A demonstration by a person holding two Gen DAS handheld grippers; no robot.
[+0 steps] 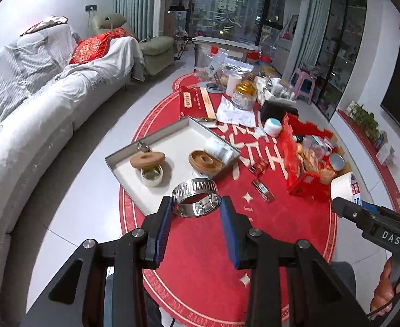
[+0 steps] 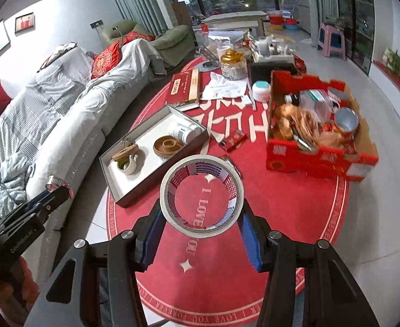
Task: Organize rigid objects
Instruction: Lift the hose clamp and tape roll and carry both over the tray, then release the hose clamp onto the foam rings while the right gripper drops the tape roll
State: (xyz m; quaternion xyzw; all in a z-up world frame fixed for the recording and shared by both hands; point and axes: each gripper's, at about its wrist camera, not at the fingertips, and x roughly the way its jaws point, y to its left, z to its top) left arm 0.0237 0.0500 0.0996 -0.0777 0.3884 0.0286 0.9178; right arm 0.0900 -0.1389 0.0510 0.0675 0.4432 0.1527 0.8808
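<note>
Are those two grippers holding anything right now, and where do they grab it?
The left gripper pinches a metal hose clamp across its outer sides. The right gripper clamps a white tape roll across its outer rim.

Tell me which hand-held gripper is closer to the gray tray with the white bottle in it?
Left. The left hand-held gripper, shut on a metal hose clamp, hangs at the gray tray's near edge. The right hand-held gripper, shut on a tape roll, is farther off, over the red mat.

You get even indoor light and soft shadows; dark night glass sits at twelve o'clock. Fisheye bending darkens every edge, and the red box at two o'clock is motion-smeared.
</note>
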